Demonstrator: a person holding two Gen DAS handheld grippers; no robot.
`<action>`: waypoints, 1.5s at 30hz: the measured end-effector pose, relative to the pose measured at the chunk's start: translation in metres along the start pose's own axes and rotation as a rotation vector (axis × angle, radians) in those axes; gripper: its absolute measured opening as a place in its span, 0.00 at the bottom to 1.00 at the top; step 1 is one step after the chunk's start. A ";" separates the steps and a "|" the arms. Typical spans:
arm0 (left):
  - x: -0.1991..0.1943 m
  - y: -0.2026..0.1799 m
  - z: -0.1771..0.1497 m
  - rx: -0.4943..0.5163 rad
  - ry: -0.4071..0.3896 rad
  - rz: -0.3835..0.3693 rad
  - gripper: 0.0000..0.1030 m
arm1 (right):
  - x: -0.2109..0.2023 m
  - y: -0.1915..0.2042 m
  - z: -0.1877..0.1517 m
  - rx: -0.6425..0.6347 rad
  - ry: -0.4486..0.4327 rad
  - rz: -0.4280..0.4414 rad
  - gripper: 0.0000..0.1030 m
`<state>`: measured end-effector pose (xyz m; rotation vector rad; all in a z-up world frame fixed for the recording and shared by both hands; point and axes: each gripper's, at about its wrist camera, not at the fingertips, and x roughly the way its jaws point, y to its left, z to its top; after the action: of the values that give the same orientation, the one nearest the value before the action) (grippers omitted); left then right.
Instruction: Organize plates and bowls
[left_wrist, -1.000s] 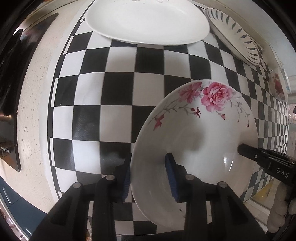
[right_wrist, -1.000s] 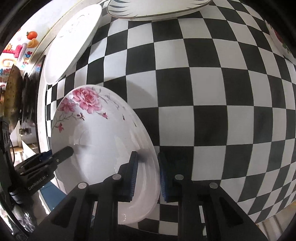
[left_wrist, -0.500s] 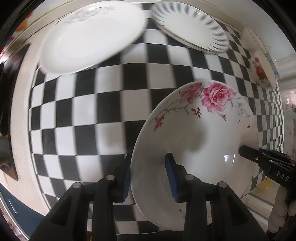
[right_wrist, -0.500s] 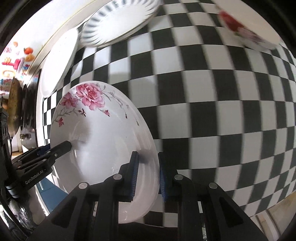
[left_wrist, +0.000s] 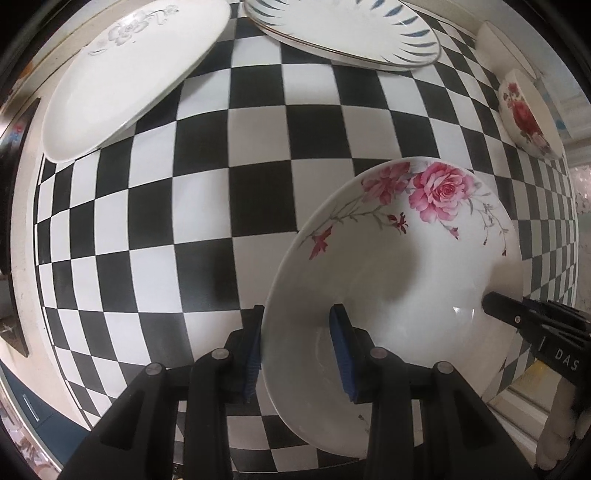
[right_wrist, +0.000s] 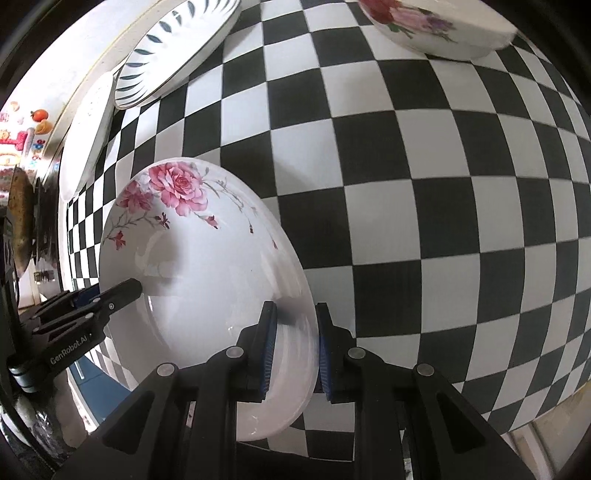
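Note:
A white deep plate with pink roses (left_wrist: 399, 266) is held above the black-and-white checked cloth by both grippers. My left gripper (left_wrist: 295, 350) is shut on its left rim, one blue pad inside and one outside. My right gripper (right_wrist: 293, 347) is shut on its right rim; the plate also shows in the right wrist view (right_wrist: 207, 266). The right gripper appears at the plate's far side in the left wrist view (left_wrist: 524, 321), the left gripper in the right wrist view (right_wrist: 99, 302).
A plain white plate with a grey flower (left_wrist: 129, 77) lies at the back left. A plate with blue leaf marks (left_wrist: 343, 33) lies at the back. A bowl with red roses (left_wrist: 528, 118) stands at the back right, and also shows in the right wrist view (right_wrist: 436, 26).
Both grippers have carried the rose plate to the right across the cloth. The back plates have slid left in view and the rose bowl has come nearer. The grips are unchanged.

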<state>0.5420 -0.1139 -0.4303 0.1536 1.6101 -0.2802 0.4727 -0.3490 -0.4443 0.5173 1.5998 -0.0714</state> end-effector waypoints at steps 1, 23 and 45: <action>0.000 0.003 0.002 -0.009 -0.001 0.000 0.31 | 0.001 0.003 0.001 -0.009 0.000 -0.001 0.22; -0.042 0.042 -0.030 -0.144 -0.093 0.075 0.32 | -0.033 -0.024 0.007 -0.020 0.010 0.122 0.29; -0.065 0.230 0.056 -0.487 -0.202 -0.138 0.35 | -0.069 0.194 0.180 -0.342 -0.262 0.114 0.70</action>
<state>0.6617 0.0957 -0.3873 -0.3500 1.4454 -0.0024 0.7118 -0.2582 -0.3477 0.3166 1.2894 0.2104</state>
